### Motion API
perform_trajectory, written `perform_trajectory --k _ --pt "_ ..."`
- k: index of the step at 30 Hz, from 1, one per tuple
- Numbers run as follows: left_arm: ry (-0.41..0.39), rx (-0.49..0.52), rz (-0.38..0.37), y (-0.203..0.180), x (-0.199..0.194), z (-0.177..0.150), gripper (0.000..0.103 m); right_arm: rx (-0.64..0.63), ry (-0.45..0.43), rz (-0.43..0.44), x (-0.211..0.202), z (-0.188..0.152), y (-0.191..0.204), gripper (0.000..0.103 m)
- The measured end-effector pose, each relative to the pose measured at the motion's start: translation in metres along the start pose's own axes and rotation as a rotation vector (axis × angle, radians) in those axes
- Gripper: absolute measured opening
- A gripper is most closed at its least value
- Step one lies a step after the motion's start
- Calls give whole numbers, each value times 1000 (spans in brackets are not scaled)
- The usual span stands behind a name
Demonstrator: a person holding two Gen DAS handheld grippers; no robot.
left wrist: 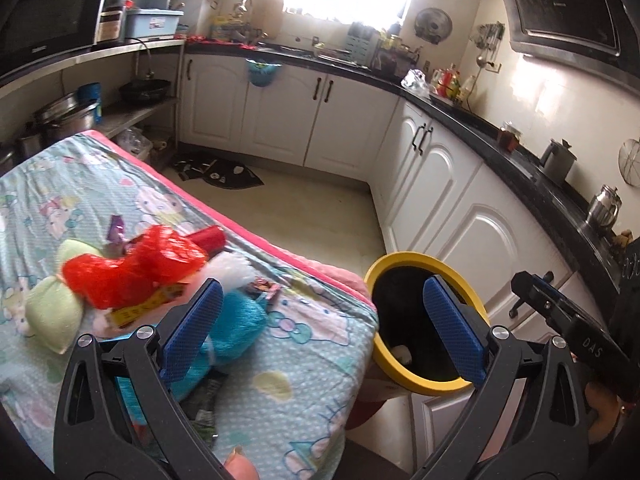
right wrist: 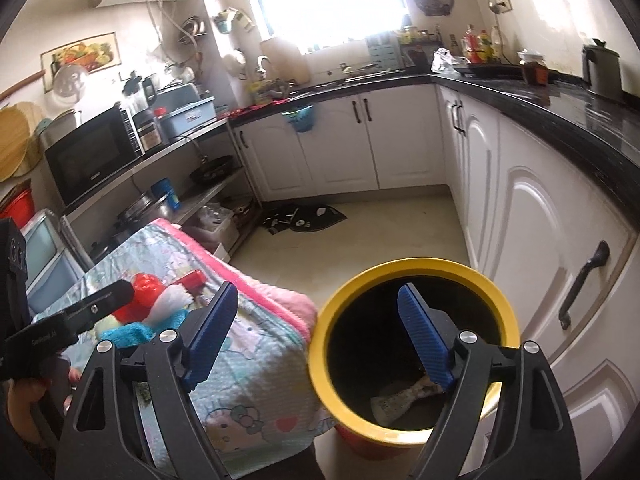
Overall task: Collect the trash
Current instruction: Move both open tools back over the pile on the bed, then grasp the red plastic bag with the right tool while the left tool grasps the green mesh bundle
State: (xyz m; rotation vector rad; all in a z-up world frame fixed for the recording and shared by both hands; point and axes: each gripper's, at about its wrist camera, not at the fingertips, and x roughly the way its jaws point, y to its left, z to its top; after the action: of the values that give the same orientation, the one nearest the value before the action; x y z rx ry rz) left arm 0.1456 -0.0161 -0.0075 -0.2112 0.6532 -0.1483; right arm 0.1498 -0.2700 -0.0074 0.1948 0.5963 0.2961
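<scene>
Trash (left wrist: 136, 268) is lying heaped on the covered table (left wrist: 312, 340) at left, both the left gripper (left wrist: 320, 320) and right gripper (right wrist: 320, 344) are hanging released and empty, and the yellow-rimmed bin (right wrist: 320, 344) is waiting rightward, so the next pickup seemingly calls for reaching back left.

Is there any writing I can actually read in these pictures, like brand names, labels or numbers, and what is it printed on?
"DAS": on the black body of the right gripper, seen from the left wrist camera.
Pale lettering on the left gripper, right wrist view: too blurred to read.
Yellow wrapper among the trash on the table: print blurred, unreadable.
Microwave brand mark: too small to read.
Range hood logo: too small to read.
</scene>
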Motion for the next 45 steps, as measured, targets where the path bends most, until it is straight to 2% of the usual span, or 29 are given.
perform_trajectory --k 15,27,38,45 --pt "-46 -55 108 61 -31 0 92 -105 26 103 9 5 62 81" --pt "-51 -84 228 118 -50 -3 92 -184 72 209 42 12 113 81" --pt "10 -96 359 177 -54 -19 92 -233 133 301 86 28 152 81" --pt "78 -130 391 216 -34 -28 92 -285 206 339 125 26 182 80"
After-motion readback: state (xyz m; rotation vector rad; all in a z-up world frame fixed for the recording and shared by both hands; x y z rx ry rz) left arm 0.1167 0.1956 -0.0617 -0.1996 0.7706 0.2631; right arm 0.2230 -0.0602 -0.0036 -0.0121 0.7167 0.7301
